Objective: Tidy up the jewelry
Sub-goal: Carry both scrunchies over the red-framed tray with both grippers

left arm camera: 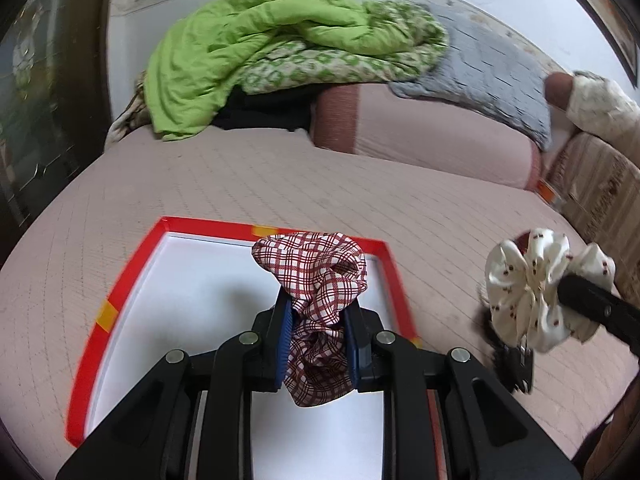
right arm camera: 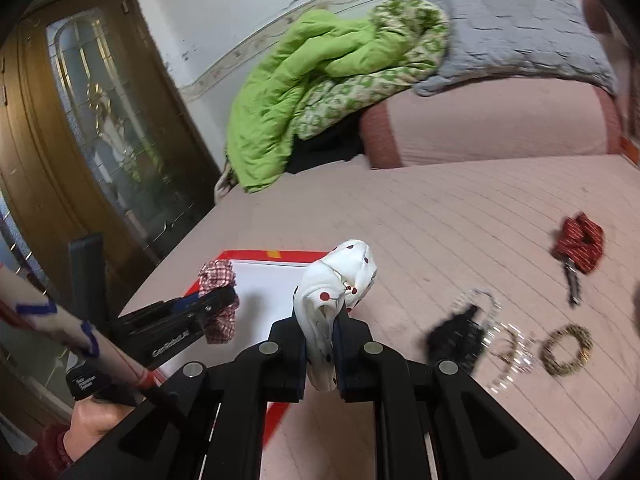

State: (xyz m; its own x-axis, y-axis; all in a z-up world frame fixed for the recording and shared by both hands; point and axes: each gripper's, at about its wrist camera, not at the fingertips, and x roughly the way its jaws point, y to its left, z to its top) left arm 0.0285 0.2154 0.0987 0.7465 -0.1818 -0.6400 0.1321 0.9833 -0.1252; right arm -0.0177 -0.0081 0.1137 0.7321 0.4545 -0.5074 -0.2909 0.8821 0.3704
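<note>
Left wrist view: a red-and-white checked scrunchie (left arm camera: 320,280) is clamped between the blue pads of the left gripper (left arm camera: 318,320) and is held above a shallow red-rimmed tray (left arm camera: 120,272) with a white floor. No item is seen lying in the visible part of the tray, though part of its floor is hidden behind the gripper. At the right of this view, a cream scrunchie with small red spots (left arm camera: 532,280) is carried by the right gripper (left arm camera: 560,292), just beside the tray's right edge.

In the right wrist view, the right gripper (right arm camera: 320,344) is seen clenched on that same spotted scrunchie (right arm camera: 340,280), with the tray (right arm camera: 276,256) just ahead and to the left.

The task is judged to be at an early stage: two pieces are in hand and not yet set down, and nothing is seen to be sorted. Left on the bed (right arm camera: 420,216), well apart from the tray, are a dark red scrunchie (right arm camera: 580,240) with a clip beside it, a black piece (right arm camera: 456,336), some pale beaded bracelets (right arm camera: 508,348) touching it, and a gold ring-shaped band (right arm camera: 568,344).

The surface is a bed covered in pink quilted fabric. A green quilt (right arm camera: 304,96) and a grey blanket (right arm camera: 516,28) are heaped on a pink bolster by a white wall, and a wooden door with glass (right arm camera: 80,112) stands at the left.
</note>
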